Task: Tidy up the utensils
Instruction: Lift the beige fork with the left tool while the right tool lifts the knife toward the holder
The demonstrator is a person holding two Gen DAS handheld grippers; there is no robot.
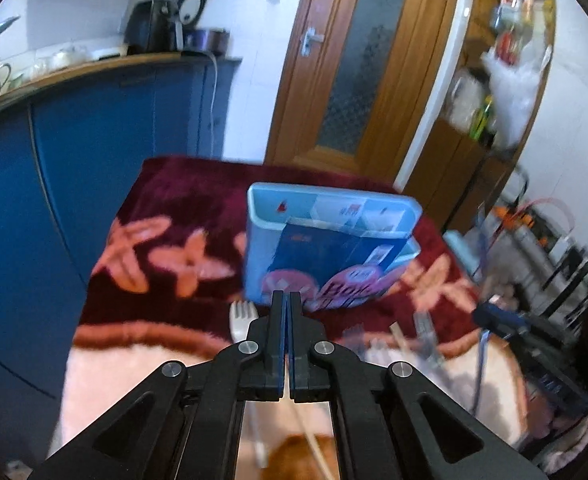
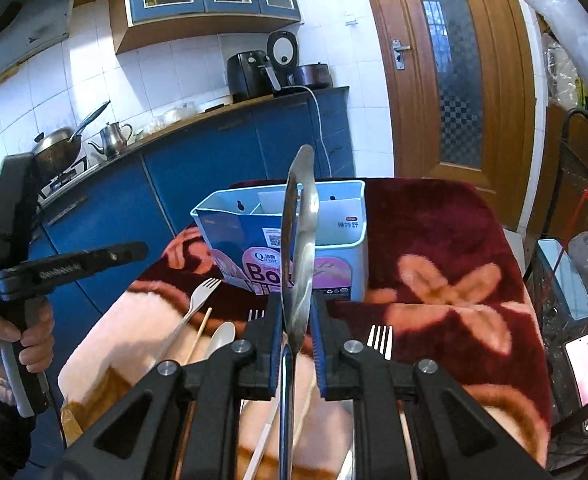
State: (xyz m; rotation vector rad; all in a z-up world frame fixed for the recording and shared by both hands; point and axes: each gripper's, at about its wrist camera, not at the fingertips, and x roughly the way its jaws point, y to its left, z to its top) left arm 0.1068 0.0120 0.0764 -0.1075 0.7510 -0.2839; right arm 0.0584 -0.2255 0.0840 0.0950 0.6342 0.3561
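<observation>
Right wrist view has your right tool [image 2: 297,312] clamped on a metal spoon [image 2: 300,240] raised before the blue holder [image 2: 346,240], left tool [image 1: 287,300] closed empty, so next tip it into a compartment.

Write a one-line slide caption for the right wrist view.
Right gripper holds a metal spoon upright before the blue utensil box.

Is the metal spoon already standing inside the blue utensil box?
No, the right gripper holds the metal spoon in front of the blue utensil box.
</observation>
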